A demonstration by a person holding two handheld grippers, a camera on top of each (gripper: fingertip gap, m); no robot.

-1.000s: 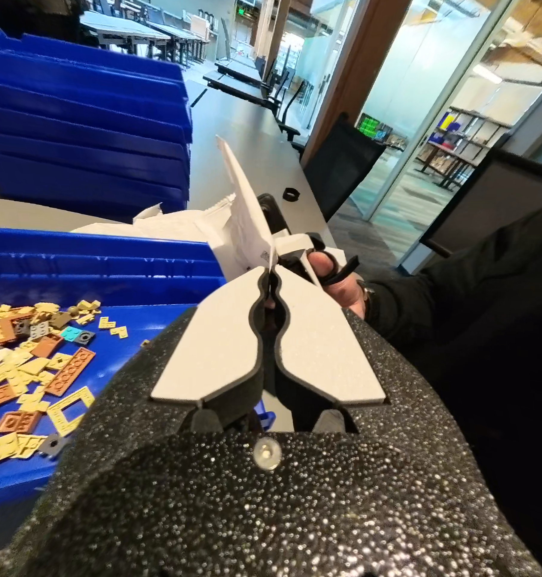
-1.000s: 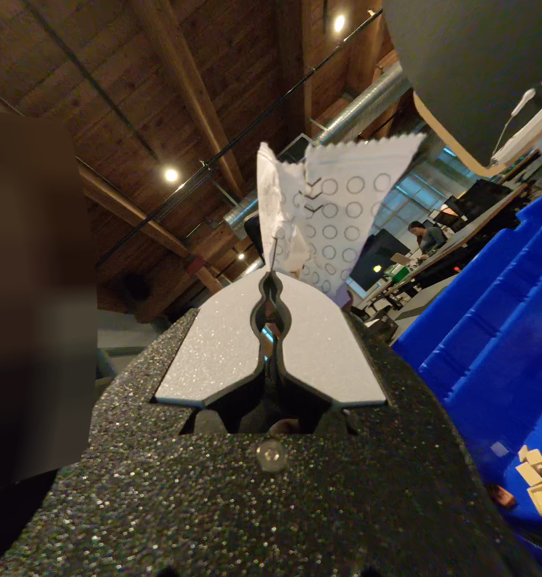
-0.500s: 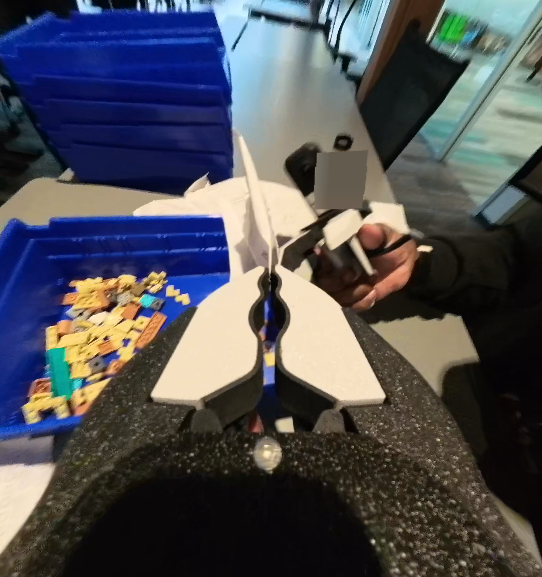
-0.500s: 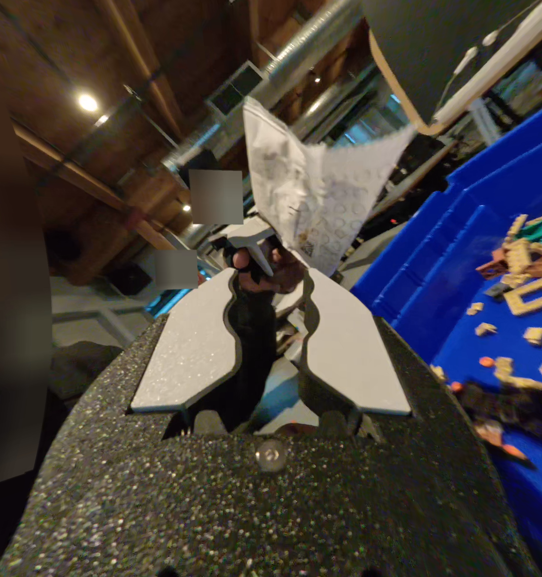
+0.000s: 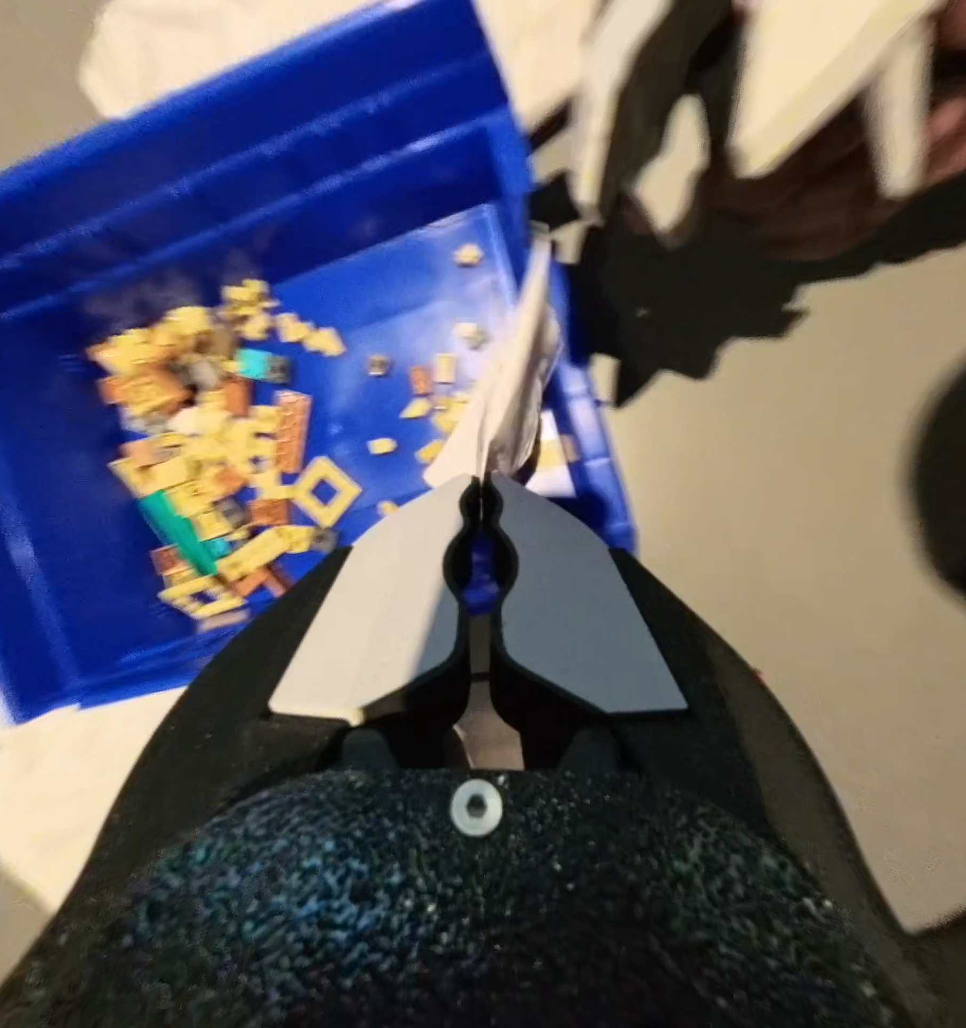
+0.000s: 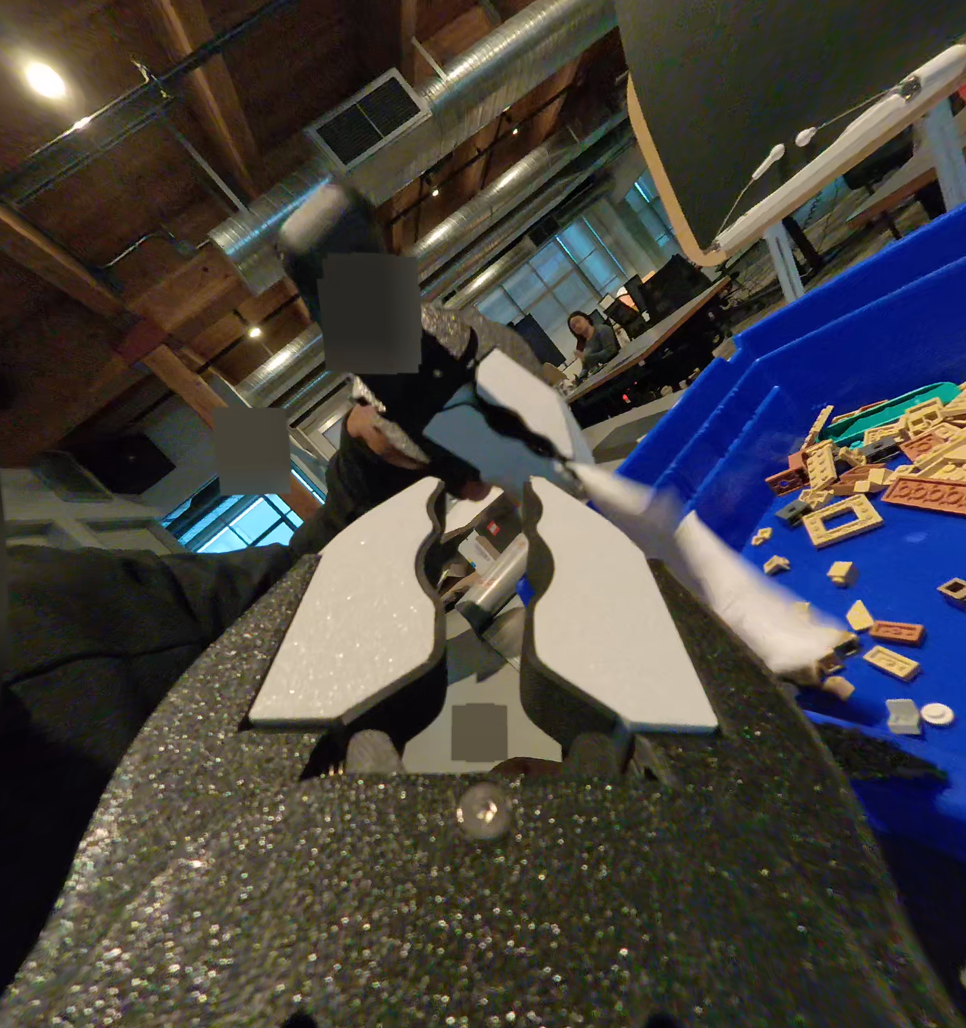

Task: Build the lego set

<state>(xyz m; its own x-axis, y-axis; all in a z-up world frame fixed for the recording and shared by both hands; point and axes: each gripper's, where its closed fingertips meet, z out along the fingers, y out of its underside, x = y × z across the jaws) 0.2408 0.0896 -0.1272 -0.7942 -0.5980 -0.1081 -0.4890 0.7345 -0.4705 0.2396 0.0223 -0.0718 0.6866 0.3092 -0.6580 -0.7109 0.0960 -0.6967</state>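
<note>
My left gripper [image 5: 479, 483] is shut on a white paper bag [image 5: 505, 406] and holds it tipped down over the blue bin [image 5: 247, 167]. Loose tan, brown and teal lego pieces [image 5: 213, 445] lie in a heap on the bin floor. In the right wrist view the left gripper [image 6: 566, 461] shows ahead with the bag [image 6: 708, 584] hanging from it into the bin [image 6: 858, 334], its mouth near a few small pieces [image 6: 892, 634]. My right gripper [image 6: 483, 495] is open and empty, just left of the bag. It shows blurred at the top right of the left wrist view [image 5: 692, 111].
The bin stands on a pale table [image 5: 803, 500]. White paper [image 5: 41, 779] lies beside the bin at the near left. A dark round object [image 5: 958, 478] sits at the table's right edge. A person's dark sleeve [image 6: 108, 612] crosses the left of the right wrist view.
My right gripper has let go of the bag and opened. My left gripper has swung down over the bin, tipping the bag mouth-down. More pieces lie at the bin's near right.
</note>
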